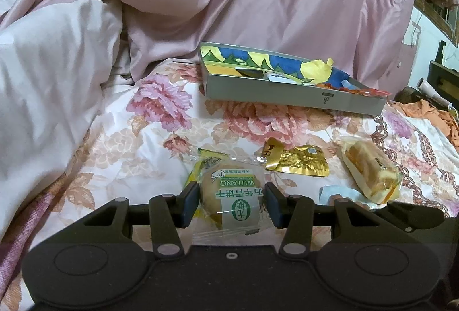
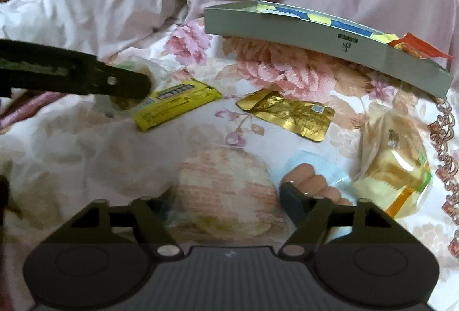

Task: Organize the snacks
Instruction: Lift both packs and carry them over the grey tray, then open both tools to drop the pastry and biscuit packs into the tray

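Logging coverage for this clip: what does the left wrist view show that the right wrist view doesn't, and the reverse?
Left wrist only: the left claw straddling the green-labelled biscuit pack, and orange cloth beyond the bed.

Right wrist only: the full yellow packet, and sausage pack beside the right claw.

Both: grey box, gold pouch, wrapped bread, floral bedspread.

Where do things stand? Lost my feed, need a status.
Left gripper open around green-label biscuit pack. Right gripper open, nothing held. Box ahead; gold packet and bread pack lie loose between.
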The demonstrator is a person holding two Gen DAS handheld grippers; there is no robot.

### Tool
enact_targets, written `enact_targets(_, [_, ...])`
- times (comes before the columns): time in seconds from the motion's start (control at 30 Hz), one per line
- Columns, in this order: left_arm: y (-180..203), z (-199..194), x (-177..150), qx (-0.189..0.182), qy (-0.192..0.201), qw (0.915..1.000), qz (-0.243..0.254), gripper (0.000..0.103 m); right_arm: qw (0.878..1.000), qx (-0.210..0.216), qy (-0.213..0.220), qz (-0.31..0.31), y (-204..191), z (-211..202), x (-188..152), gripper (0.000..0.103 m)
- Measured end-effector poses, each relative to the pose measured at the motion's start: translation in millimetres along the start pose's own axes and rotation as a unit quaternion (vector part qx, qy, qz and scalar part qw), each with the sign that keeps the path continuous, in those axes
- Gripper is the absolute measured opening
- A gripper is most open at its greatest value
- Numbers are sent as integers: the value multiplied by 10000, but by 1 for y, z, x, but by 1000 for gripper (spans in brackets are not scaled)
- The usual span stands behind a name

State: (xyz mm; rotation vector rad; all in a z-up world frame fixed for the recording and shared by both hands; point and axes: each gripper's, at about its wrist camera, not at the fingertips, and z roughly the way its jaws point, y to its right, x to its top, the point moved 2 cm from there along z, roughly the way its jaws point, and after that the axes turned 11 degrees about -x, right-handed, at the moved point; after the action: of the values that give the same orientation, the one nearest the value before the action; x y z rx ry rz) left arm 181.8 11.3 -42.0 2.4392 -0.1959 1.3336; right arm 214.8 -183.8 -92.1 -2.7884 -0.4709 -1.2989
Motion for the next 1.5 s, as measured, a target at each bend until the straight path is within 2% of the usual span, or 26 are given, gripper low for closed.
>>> enact_targets(0.07, [0,0,0,3,2,10000,2,51,9999,114,-18,7,-2,-1,0,70])
enact_targets(0.17, [1,-1,0,7,14,10000,12,51,9999,37,123,-91,-6,-4,0,67])
enact_targets(0.43, [7,-3,7,53,155,9999,37,51,9958,-292,755,-438,-12,-22,10,67])
enact_targets(0.6, [12,-8,14,155,272,9995,82,51,9896,-563,1203,-543,-9,-35,21,67])
enact_targets(0.7, [14,-11,23,163,383,9991,-61,51,9843,-731,1475,-632,-5,-41,32,67])
enact_targets(0.9, [26,-5,59,155,618,9979,-71,51,9694,-1012,2050,-893,17,-42,67,67])
enact_targets(1.1, [39,22,104,188,743,9970,99,51,9651,-1255,2242,-499,58,-27,100,67])
enact_targets(1.37, [43,82,154,108,697,9967,-403,51,9620,-1466,2296,187,109,5,127,67])
enact_targets(1.5, [46,107,167,128,660,9967,-465,51,9613,-1468,2281,479,128,22,132,67])
